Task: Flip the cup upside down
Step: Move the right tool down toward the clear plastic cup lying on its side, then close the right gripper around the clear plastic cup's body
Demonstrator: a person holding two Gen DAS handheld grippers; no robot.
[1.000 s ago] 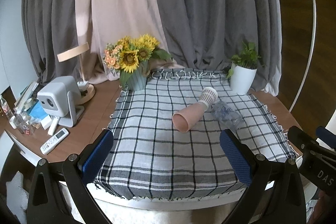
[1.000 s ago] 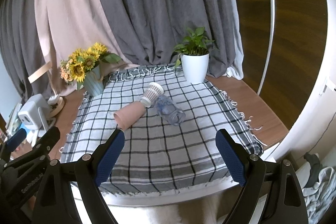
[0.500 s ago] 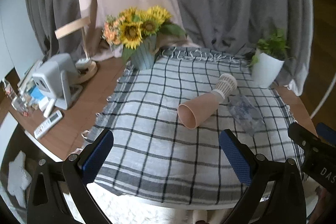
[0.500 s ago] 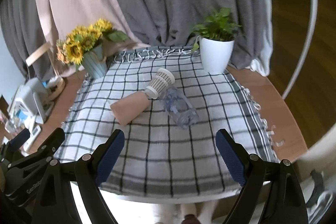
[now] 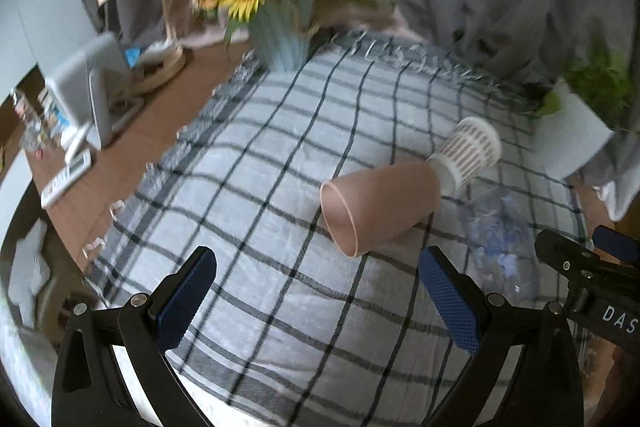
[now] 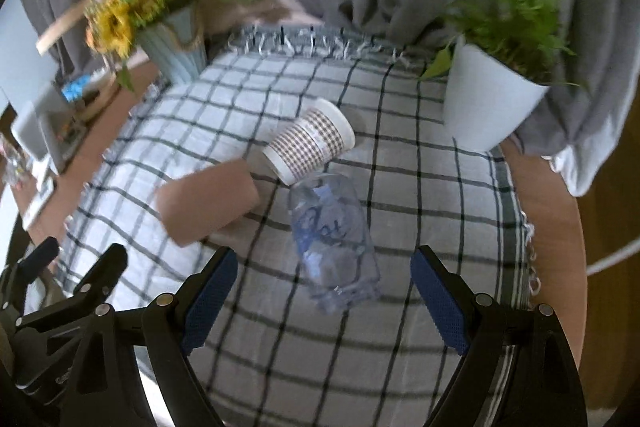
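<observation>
Three cups lie on their sides on the checked cloth [image 5: 280,163]. A pink cup [image 5: 380,207] has its mouth toward me; it also shows in the right wrist view [image 6: 208,203]. A white checkered paper cup [image 5: 468,151] [image 6: 310,145] lies behind it. A clear plastic cup [image 5: 500,239] [image 6: 334,239] lies to the right. My left gripper [image 5: 320,299] is open and empty, just short of the pink cup. My right gripper [image 6: 324,299] is open and empty, just before the clear cup.
A vase of sunflowers [image 5: 280,27] stands at the cloth's far left corner. A white potted plant [image 6: 492,95] stands at the far right. A grey projector [image 5: 88,87], a remote [image 5: 66,179] and small clutter sit on the wooden table to the left. Curtains hang behind.
Both grippers have moved forward and down over the cloth toward the cups, which now look much larger. Both stay open. The cups have not moved.
</observation>
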